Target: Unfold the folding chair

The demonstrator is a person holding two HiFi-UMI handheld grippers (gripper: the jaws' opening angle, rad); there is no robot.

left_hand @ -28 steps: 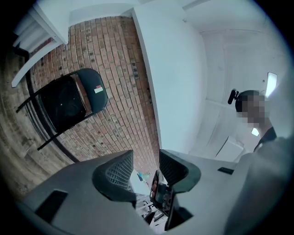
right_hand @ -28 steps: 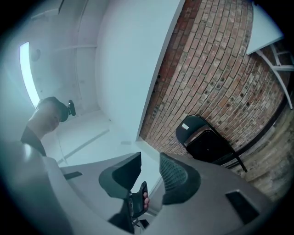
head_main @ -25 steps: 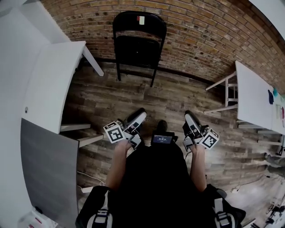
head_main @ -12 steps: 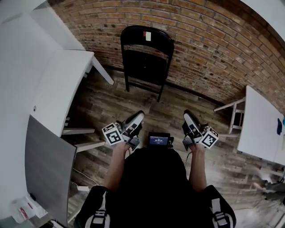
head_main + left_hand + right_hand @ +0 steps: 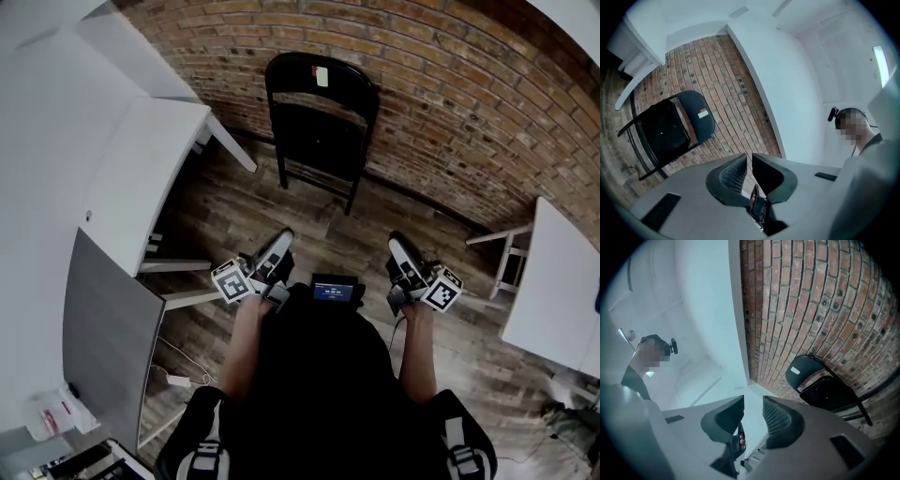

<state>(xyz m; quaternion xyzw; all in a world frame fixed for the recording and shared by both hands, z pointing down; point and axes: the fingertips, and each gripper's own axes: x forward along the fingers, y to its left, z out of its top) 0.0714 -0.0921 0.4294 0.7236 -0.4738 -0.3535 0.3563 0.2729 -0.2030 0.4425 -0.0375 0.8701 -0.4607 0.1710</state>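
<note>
The folding chair (image 5: pixel 322 117) stands folded at the 12 o'clock position of the head view, seat panel flat against the backrest and legs on the wood floor (image 5: pixel 309 220), with its back to the brick wall (image 5: pixel 450 84). A small light label sits at the top of the backrest. The left gripper (image 5: pixel 277 246) is held at 7 o'clock from the chair and the right gripper (image 5: pixel 398 251) at 5 o'clock from it; both are well apart from the chair and point toward it. In the left gripper view, the left gripper (image 5: pixel 749 161) has just been closing: its jaws stand together with only a thin slit between them and nothing held; the chair (image 5: pixel 670 131) lies at 9 o'clock. In the right gripper view, the right gripper (image 5: pixel 753 404) has its jaws apart with a clear gap and nothing between them; the chair (image 5: pixel 820 385) lies at 4 o'clock. A white table (image 5: pixel 141 178) occupies 9 o'clock of the head view and a second white table (image 5: pixel 562 281) occupies 3 o'clock. A small screen (image 5: pixel 337 291) sits between the two grippers.
</note>
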